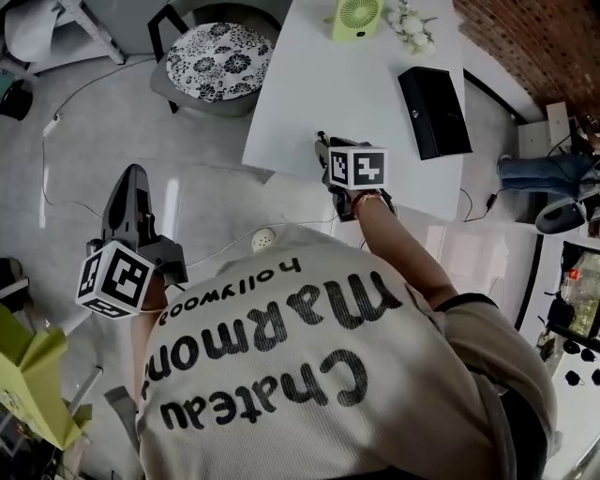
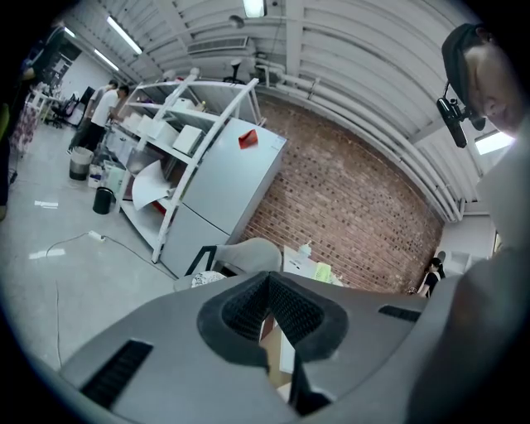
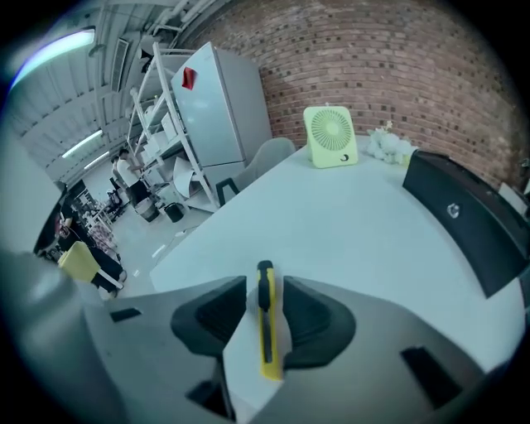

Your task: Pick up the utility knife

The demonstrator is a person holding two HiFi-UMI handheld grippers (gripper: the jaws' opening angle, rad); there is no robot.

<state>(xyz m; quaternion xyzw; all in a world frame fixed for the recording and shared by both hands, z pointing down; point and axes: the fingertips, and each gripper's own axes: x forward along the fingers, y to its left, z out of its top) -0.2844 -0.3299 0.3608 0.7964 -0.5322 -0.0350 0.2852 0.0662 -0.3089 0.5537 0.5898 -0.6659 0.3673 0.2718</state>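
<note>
The utility knife point(image 3: 265, 323), yellow with a black slider, lies flat on the white table point(image 3: 356, 224) near its front edge. My right gripper point(image 3: 265, 290) stands open astride it, one dark pad on each side with a gap to the handle, so neither presses on it. In the head view that right gripper point(image 1: 324, 150) points down at the table point(image 1: 366, 94) edge, and its own body hides the knife. My left gripper point(image 1: 131, 180) hangs off to the left over the floor, away from the table. The tips of that left gripper point(image 2: 269, 281) meet with nothing held.
On the table stand a green fan point(image 1: 356, 17), white flowers point(image 1: 410, 23) and a black flat case point(image 1: 434, 111). A chair with a patterned cushion point(image 1: 218, 61) is at the table's left. A cable and a white socket point(image 1: 263, 240) lie on the floor.
</note>
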